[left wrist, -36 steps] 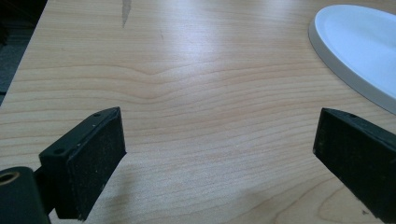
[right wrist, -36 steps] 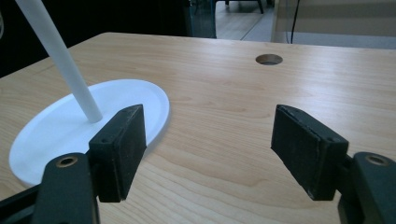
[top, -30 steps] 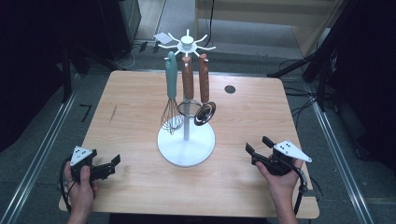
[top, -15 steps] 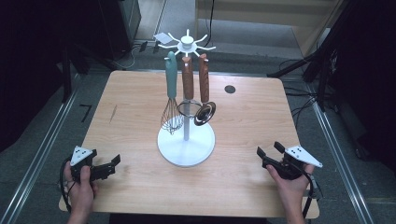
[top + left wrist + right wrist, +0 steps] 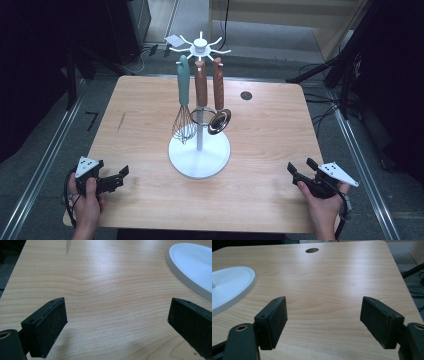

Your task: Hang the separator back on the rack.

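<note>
The utensil stand [image 5: 199, 159] sits mid-table between the 2 tongs, well ahead of both. The left gripper [image 5: 119, 176] and right gripper [image 5: 298, 167] both gape wide and empty at the near edge. Over the last second the right one has drawn back outward from the stand, probably parking; the 3 hung utensils [image 5: 200, 82] look untouched.

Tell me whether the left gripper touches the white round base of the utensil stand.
Apart. The high view shows bare wooden table between the left gripper and the white round base.

right claw [image 5: 323, 320]: jaws wide apart, empty | over table [image 5: 332, 285] | white base [image 5: 229, 285] at left
</note>
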`<state>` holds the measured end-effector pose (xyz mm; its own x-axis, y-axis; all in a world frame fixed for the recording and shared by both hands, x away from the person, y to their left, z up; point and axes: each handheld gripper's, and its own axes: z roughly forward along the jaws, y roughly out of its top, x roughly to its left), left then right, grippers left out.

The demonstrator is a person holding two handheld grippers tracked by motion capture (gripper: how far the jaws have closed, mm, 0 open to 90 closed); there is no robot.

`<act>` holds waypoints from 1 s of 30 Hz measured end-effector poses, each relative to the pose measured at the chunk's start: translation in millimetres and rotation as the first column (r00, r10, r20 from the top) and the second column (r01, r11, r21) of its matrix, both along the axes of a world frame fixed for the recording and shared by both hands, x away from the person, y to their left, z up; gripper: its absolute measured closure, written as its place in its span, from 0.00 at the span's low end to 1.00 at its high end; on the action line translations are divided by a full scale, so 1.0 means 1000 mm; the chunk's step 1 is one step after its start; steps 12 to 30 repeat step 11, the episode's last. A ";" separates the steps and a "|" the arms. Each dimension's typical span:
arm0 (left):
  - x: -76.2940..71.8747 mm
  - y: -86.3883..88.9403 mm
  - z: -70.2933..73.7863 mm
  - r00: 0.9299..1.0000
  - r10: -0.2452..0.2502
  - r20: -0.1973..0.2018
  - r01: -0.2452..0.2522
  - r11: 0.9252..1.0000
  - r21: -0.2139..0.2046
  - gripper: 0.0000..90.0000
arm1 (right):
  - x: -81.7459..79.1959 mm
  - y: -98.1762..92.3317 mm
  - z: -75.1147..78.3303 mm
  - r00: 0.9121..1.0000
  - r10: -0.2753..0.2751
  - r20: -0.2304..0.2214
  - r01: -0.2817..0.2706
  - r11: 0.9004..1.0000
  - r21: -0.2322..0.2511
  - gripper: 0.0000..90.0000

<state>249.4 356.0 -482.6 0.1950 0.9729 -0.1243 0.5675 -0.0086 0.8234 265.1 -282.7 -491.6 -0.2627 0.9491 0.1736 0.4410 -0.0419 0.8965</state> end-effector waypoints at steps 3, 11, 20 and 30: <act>0.000 0.000 0.000 1.000 -0.001 0.000 0.001 1.000 0.000 0.03 | -0.003 -0.006 -0.002 1.000 -0.018 -0.010 0.018 1.000 0.001 0.25; 0.000 0.000 0.000 1.000 -0.001 -0.003 0.001 1.000 0.000 0.03 | -0.008 -0.017 -0.006 0.998 -0.052 -0.023 0.052 0.999 -0.004 0.25; 0.000 0.000 0.000 1.000 -0.001 -0.003 0.001 1.000 0.000 0.03 | -0.008 -0.017 -0.006 0.998 -0.052 -0.023 0.052 0.999 -0.004 0.25; 0.000 0.000 0.000 1.000 -0.001 -0.003 0.001 1.000 0.000 0.03 | -0.008 -0.017 -0.006 0.998 -0.052 -0.023 0.052 0.999 -0.004 0.25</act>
